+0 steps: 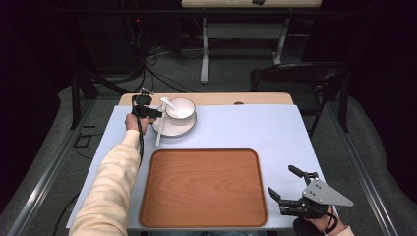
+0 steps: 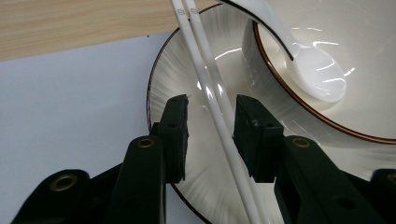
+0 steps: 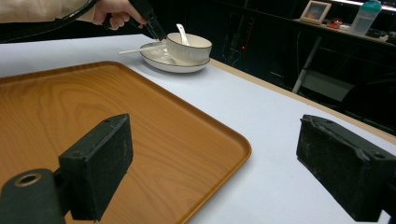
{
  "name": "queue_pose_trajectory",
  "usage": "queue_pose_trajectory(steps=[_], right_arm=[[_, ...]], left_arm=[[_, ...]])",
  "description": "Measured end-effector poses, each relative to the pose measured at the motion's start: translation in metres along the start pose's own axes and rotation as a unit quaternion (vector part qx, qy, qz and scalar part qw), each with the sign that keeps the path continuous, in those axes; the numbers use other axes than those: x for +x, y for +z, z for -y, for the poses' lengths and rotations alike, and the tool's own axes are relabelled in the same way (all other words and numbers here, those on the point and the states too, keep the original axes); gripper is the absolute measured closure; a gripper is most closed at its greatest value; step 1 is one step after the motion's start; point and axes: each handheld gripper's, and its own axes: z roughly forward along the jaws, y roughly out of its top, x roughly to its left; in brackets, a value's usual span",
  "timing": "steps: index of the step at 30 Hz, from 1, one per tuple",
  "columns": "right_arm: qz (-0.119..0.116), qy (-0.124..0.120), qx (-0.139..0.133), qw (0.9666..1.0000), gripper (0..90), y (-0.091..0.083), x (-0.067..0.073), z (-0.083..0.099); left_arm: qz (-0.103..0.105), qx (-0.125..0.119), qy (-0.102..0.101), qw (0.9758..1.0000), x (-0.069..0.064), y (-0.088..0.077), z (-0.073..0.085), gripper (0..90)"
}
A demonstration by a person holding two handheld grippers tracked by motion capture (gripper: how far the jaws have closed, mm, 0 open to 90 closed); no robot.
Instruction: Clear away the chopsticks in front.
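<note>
One white bowl is seen just beyond and to the right of the left gripper, seated on one white plate with a dark rim line. One white ceramic spoon lies in the bowl, its handle leaning out over the near rim. Two white chopsticks are laid side by side across the plate and pass between the left gripper's jaws. The jaws are narrowed around the pair; a gap is visible beside the left pad, and contact at the right pad cannot be confirmed, so no firm hold is recorded.

One wooden tray is noted, bare, directly ahead of the right gripper in its own view, its rounded corner between the two pads. The right gripper's jaws are spread wide with nothing between them, over the pale blue table cover at the table's near right edge. Open cover is found between tray and plate, and to the right of the bowl.
</note>
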Motion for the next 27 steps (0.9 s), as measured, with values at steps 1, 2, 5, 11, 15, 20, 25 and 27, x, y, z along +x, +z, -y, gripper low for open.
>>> queue_pose_trajectory(steps=[1, 2, 5, 11, 15, 20, 25, 27], right_arm=[[0.000, 0.000, 0.000, 1.0000, 10.2, 0.000, 0.000, 0.000], [0.000, -0.001, 0.000, 1.0000, 10.2, 0.000, 0.000, 0.000], [0.000, -0.001, 0.000, 1.0000, 10.1, 0.000, 0.000, 0.000], [0.000, -0.002, -0.001, 1.0000, 10.1, 0.000, 0.000, 0.000], [0.000, -0.001, 0.000, 1.0000, 10.0, 0.000, 0.000, 0.000], [0.000, -0.001, 0.000, 1.0000, 10.0, 0.000, 0.000, 0.000], [0.000, -0.001, 0.001, 1.0000, 9.8, 0.000, 0.000, 0.000], [-0.001, -0.001, 0.000, 1.0000, 9.8, 0.000, 0.000, 0.000]], left_arm=[[0.005, -0.002, -0.005, 1.0000, 0.001, 0.001, -0.001, 65.7], [0.003, -0.002, -0.008, 1.0000, 0.000, 0.002, -0.001, 66.0], [0.003, 0.002, -0.009, 1.0000, -0.002, 0.003, -0.001, 67.5], [0.004, 0.003, -0.030, 0.9995, 0.000, 0.007, -0.003, 70.9], [-0.001, 0.007, -0.028, 0.9996, 0.000, 0.012, -0.002, 71.0], [-0.009, 0.012, -0.027, 0.9995, -0.001, 0.015, -0.001, 73.0], [-0.015, 0.015, -0.036, 0.9991, 0.002, 0.020, 0.001, 76.5], [-0.019, 0.011, -0.042, 0.9989, 0.003, 0.021, 0.002, 77.5]])
